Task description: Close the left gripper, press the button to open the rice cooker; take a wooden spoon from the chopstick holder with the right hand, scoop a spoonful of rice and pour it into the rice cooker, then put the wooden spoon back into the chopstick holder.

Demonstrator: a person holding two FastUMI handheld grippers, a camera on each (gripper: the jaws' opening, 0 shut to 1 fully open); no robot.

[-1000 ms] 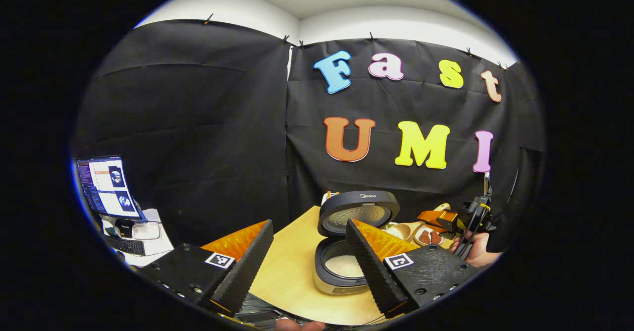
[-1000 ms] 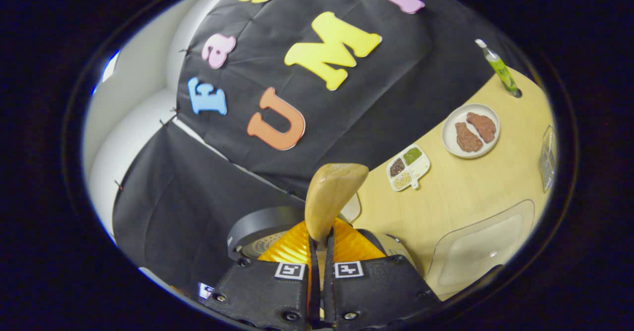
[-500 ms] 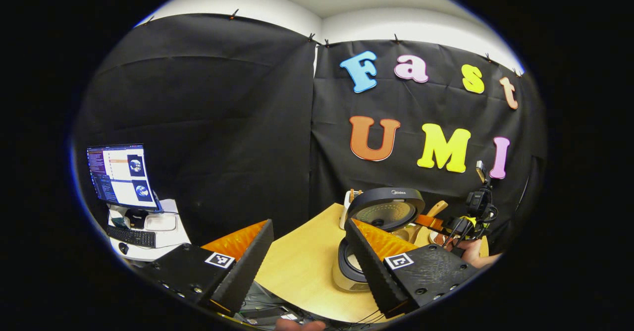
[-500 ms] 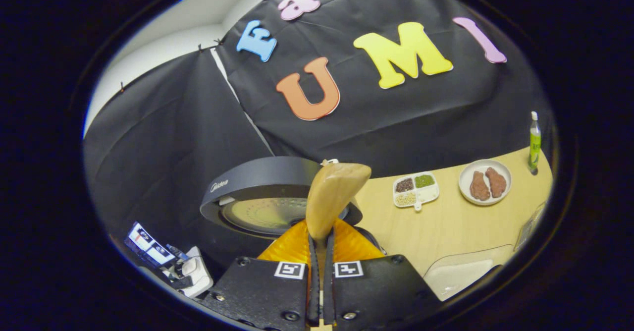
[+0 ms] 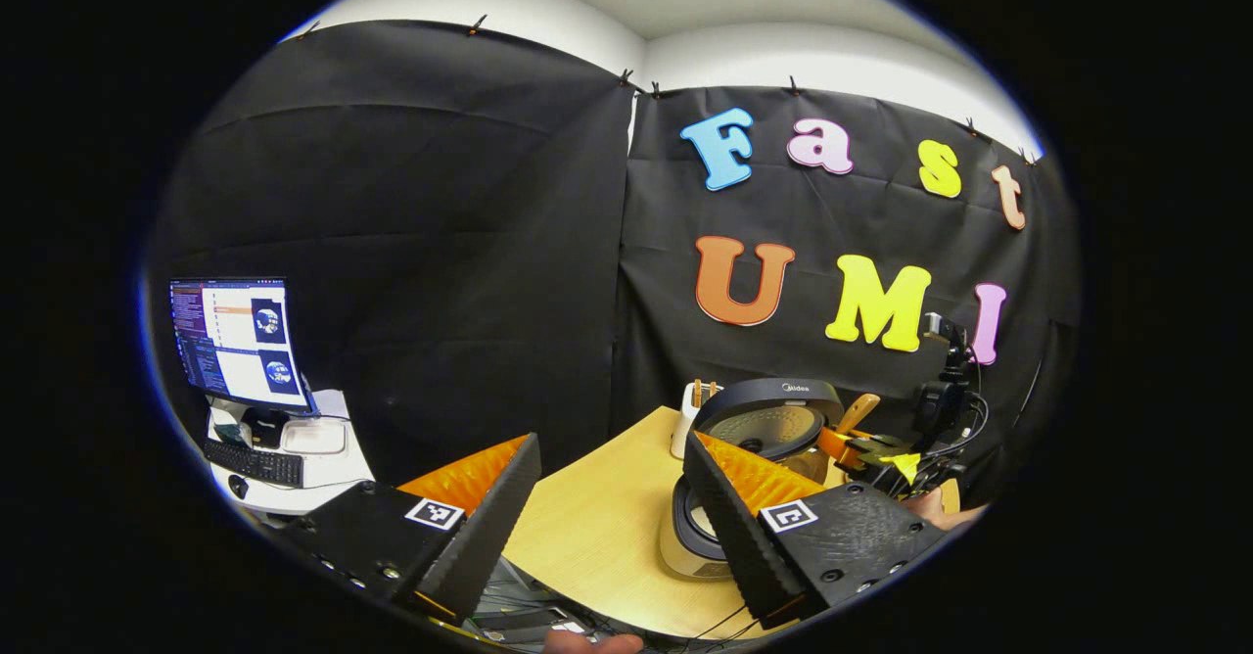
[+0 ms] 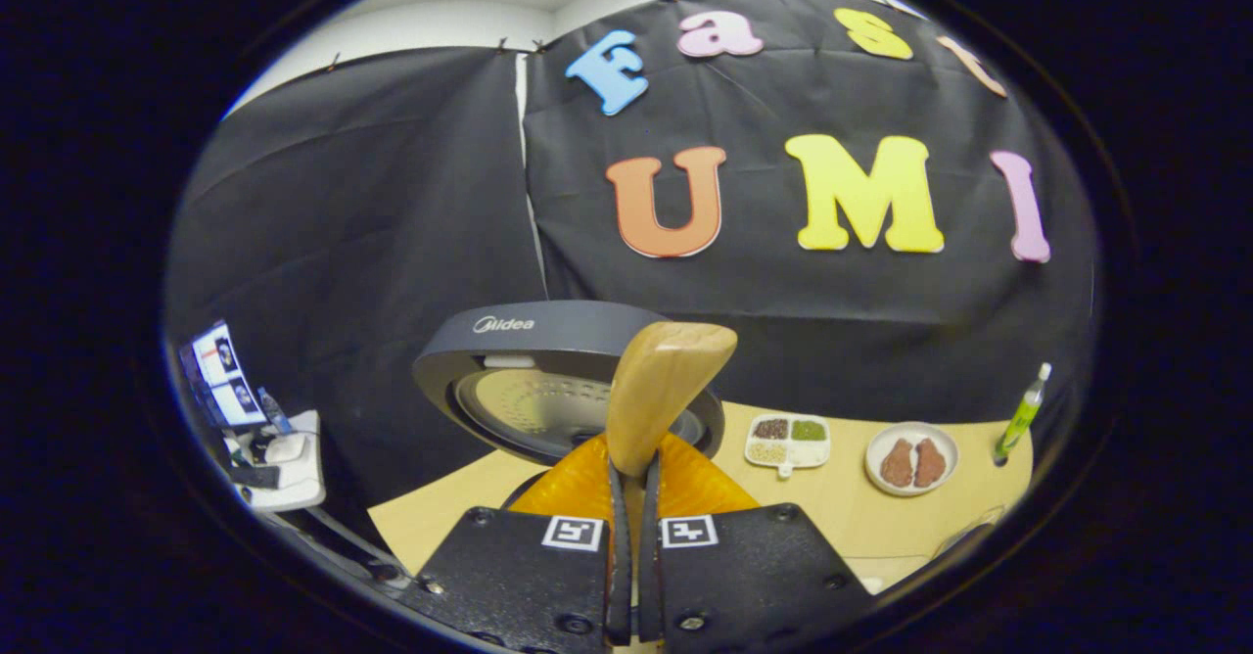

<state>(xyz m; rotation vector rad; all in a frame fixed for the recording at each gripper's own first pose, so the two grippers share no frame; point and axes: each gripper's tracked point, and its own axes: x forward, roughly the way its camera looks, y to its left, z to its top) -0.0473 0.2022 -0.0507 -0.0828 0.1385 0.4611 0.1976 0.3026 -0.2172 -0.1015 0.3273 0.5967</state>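
Observation:
In the right gripper view my right gripper (image 6: 631,468) is shut on the handle of the wooden spoon (image 6: 668,380), whose bowl points up and forward. Just behind the spoon stands the rice cooker's raised dark lid (image 6: 548,355). In the left gripper view my left gripper (image 5: 611,443) hangs open and empty above the table's near edge. The open rice cooker (image 5: 768,419) sits to its right, its pot partly hidden by my finger. A white chopstick holder (image 5: 688,409) stands behind the cooker. The right gripper (image 5: 866,446) with the spoon (image 5: 858,409) hovers right of the lid.
On the wooden table (image 6: 861,522) lie a divided tray of beans (image 6: 786,439), a plate with two pieces of meat (image 6: 910,460) and a green bottle (image 6: 1021,414). A monitor (image 5: 235,341) and keyboard sit on a side desk at the left.
My right gripper has rolled level and swung left with the spoon still held. My left gripper has drawn back and turned left, so the cooker sits farther right in its view.

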